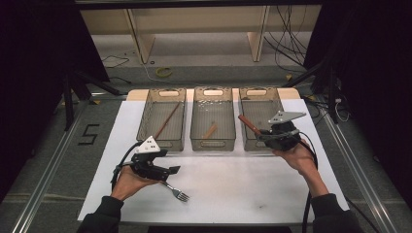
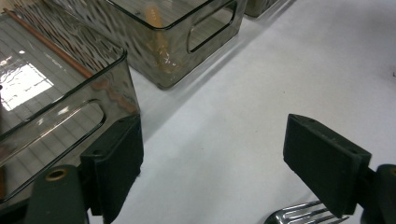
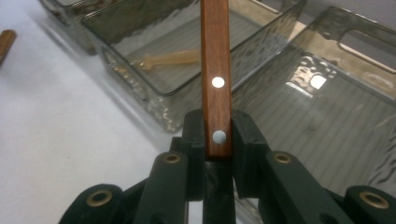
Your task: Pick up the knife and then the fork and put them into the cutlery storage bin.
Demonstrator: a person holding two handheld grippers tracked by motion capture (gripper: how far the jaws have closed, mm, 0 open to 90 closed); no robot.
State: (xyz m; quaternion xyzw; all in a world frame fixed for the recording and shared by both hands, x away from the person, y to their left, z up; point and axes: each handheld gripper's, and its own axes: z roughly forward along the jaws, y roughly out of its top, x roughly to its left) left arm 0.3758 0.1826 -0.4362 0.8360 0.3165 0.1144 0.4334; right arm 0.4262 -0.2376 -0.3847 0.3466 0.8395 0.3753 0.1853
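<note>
The right tool [image 3: 217, 140] is clamped on a brown wooden handle [image 3: 215, 70] with 2 silver rivets; its far end is cut off, so the utensil type is unclear. It hangs over the right bin [image 1: 252, 141]. The left tool [image 2: 212, 163] stands open above a fork [image 1: 177, 191], well left of that bin.

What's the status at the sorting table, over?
Left gripper open beside the fork on the white mat. Right gripper shut on the wooden handle, over the right bin. Nothing in the way.
</note>
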